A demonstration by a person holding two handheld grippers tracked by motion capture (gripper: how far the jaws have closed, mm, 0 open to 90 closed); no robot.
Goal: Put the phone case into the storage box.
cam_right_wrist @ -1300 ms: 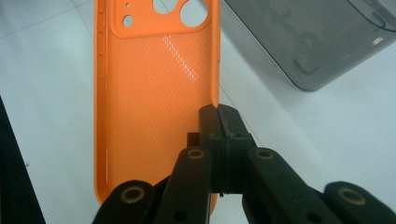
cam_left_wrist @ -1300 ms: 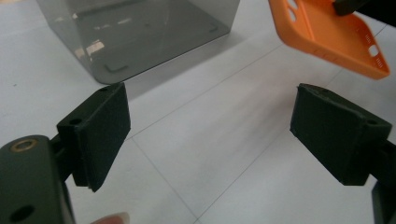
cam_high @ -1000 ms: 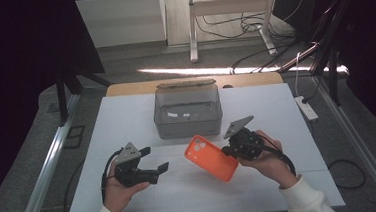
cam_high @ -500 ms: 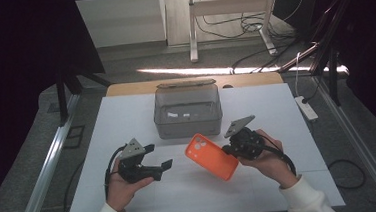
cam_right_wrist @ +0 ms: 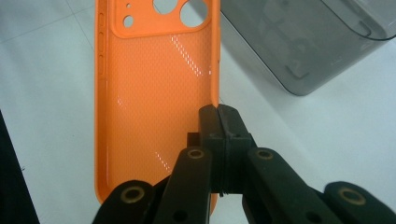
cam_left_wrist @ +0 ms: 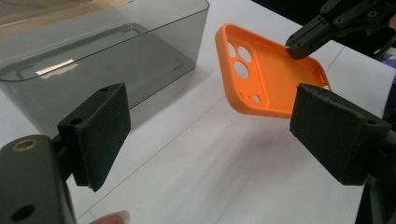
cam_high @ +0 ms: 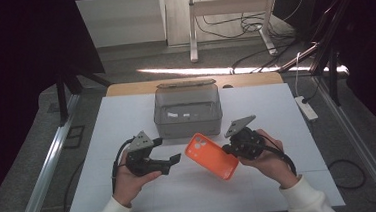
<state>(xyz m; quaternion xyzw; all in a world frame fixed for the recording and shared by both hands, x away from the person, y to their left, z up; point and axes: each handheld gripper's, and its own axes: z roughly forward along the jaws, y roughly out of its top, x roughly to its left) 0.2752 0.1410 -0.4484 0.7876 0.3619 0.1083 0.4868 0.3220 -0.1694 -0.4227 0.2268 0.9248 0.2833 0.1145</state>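
One orange phone case point(cam_high: 212, 156) hangs tilted above the white table point(cam_high: 276, 110), its side wall clenched in the right claw point(cam_high: 230, 149). Just beside it, the left claw point(cam_high: 175, 160) gapes released, near the grey box point(cam_high: 188, 111).

One orange phone case point(cam_high: 211, 156), with three round camera holes at one end. One smoky grey clear box point(cam_high: 188, 109). Two hand-held grippers: left gripper point(cam_high: 175, 159) and right gripper point(cam_high: 227, 148), two black fingers point(cam_left_wrist: 98, 133) apiece. One white desk point(cam_high: 126, 115). Two hands.
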